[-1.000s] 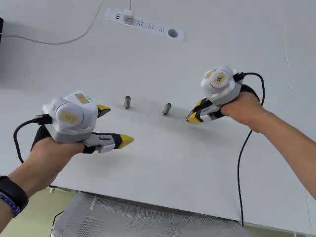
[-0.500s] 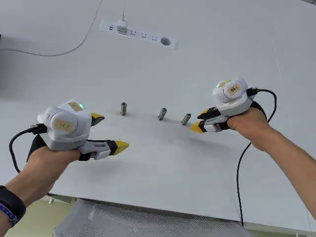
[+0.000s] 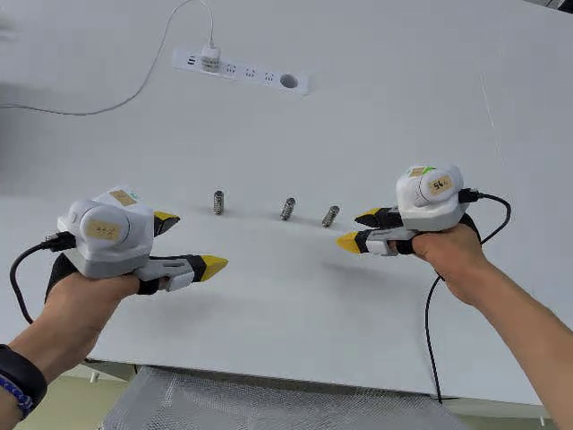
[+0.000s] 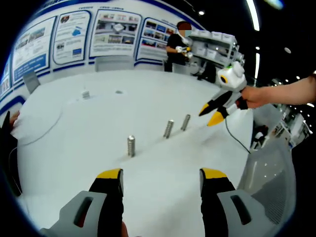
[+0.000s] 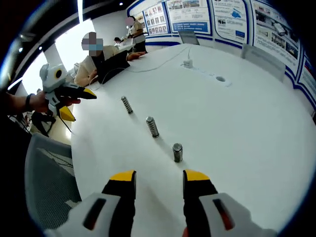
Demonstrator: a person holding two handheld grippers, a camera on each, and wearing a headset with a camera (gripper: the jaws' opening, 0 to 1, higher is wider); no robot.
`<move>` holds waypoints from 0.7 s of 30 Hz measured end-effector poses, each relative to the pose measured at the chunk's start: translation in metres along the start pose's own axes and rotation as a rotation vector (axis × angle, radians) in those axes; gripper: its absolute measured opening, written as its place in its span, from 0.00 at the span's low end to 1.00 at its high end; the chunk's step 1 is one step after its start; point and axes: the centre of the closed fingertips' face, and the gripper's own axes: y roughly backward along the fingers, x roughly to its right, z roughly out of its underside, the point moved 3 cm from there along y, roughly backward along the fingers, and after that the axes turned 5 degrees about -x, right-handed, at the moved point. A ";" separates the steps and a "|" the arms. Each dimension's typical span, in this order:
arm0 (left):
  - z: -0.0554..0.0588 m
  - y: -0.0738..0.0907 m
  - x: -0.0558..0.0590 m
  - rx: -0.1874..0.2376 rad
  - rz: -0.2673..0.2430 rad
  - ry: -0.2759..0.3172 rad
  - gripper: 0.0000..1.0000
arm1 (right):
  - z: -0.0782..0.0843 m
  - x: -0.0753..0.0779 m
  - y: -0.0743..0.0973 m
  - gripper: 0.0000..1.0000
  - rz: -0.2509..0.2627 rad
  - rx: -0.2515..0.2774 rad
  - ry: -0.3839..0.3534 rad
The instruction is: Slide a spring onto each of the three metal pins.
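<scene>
Moved since earlier: our right gripper (image 3: pixel 354 228) has drawn back from the right pin (image 3: pixel 330 216), which its tips met a second ago. Now a little bare table (image 3: pixel 269 305) lies between them.
Row of pins: the left pin (image 3: pixel 218 202), the middle pin (image 3: pixel 287 209) and the right pin stand in one line across the table. As far as we can see, the springs (image 5: pixel 152 127) sit around all three.
Long axis: each pin points up from the table, so a spring would go on from above.
Right jaws: apart and empty. The right pin stands just ahead, a little toward the right jaw.
Left jaws: our left gripper (image 3: pixel 191 240) is also apart and empty. The left pin is ahead, toward its left jaw.
Nearer hand: the right gripper for the right pin, the left gripper for the left pin.
Our judgement: the task looks finished, with only a check remaining.
</scene>
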 end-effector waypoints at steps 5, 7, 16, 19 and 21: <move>0.000 0.001 0.000 -0.004 -0.003 -0.010 0.65 | 0.004 -0.002 0.002 0.45 0.004 0.056 -0.074; 0.000 0.001 0.000 -0.004 -0.004 -0.009 0.65 | 0.006 -0.003 0.003 0.48 0.002 0.081 -0.108; -0.003 0.003 -0.001 -0.005 -0.006 -0.024 0.65 | 0.009 -0.007 0.007 0.56 0.008 0.186 -0.204; -0.004 0.004 -0.002 -0.005 -0.008 -0.025 0.66 | 0.009 -0.008 0.008 0.60 0.016 0.211 -0.220; -0.004 0.005 -0.003 -0.003 -0.010 -0.025 0.66 | 0.008 -0.012 0.009 0.62 0.014 0.227 -0.235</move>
